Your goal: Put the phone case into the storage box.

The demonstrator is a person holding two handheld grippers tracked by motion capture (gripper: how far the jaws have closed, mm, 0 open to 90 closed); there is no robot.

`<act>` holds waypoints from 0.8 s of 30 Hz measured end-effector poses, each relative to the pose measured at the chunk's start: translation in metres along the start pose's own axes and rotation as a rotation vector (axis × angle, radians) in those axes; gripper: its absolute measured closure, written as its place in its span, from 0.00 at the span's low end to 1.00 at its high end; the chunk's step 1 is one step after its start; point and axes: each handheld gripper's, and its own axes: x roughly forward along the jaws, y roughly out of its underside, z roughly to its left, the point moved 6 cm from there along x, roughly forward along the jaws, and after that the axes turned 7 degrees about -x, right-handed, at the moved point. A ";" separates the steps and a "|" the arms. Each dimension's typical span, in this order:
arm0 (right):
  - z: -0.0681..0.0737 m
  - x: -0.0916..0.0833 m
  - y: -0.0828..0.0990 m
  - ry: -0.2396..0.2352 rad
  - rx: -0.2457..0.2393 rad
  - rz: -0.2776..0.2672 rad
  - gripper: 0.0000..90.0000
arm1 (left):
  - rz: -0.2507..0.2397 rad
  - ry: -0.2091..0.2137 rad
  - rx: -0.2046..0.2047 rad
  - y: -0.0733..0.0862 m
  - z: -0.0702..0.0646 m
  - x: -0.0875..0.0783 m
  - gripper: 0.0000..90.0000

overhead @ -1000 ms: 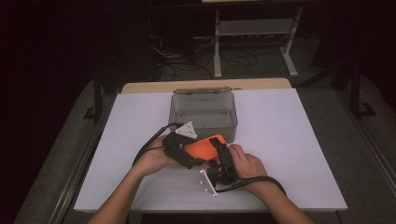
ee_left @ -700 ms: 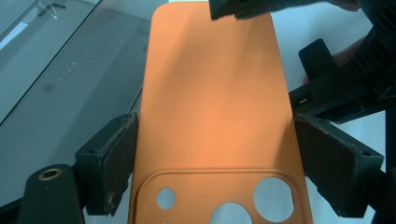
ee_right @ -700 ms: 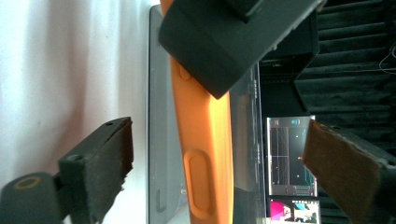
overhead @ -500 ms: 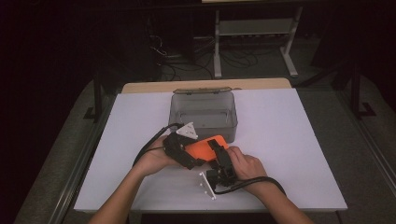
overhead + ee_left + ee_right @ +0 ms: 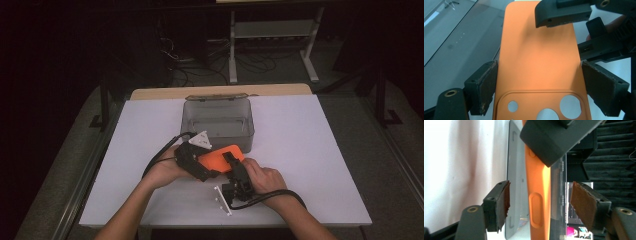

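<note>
**High view: orange phone case held between two grippers in front of a grey box**

High view, nearest the table's front edge: the person's two forearms come in from below, and the right gripper point(image 5: 235, 167) sits in the right hand with its cable looping back along the white table top point(image 5: 310, 150). Just left of it the left gripper point(image 5: 200, 167) lies in the left hand, a grey three-cornered plate on top. Between them is the flat orange silicone phone case point(image 5: 222, 157), raised slightly off the table.

In the left gripper view the case point(image 5: 539, 65) lies flat between the jaws, camera cut-outs nearest the lens, and both pads point(image 5: 486, 85) press on its long edges, so this gripper is clamped on it. The right gripper's jaw reaches over the far end of the case.

In the right gripper view the case point(image 5: 539, 195) stands edge-on between the jaws, side button showing. The jaws have just been closing, yet a gap is left on each side and the pads point(image 5: 506, 200) do not touch it.

Just beyond the case stands the translucent grey rectangular plastic box point(image 5: 217, 120), lidless, near the table's far edge.
</note>
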 end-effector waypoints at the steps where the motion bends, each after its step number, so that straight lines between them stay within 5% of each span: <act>1: 0.000 0.000 0.000 -0.004 -0.001 0.002 0.36 | 0.000 0.000 -0.001 0.000 0.000 0.000 0.18; 24: 0.003 0.000 0.000 0.012 -0.048 0.014 0.55 | 0.006 0.000 -0.001 0.000 0.000 0.000 0.18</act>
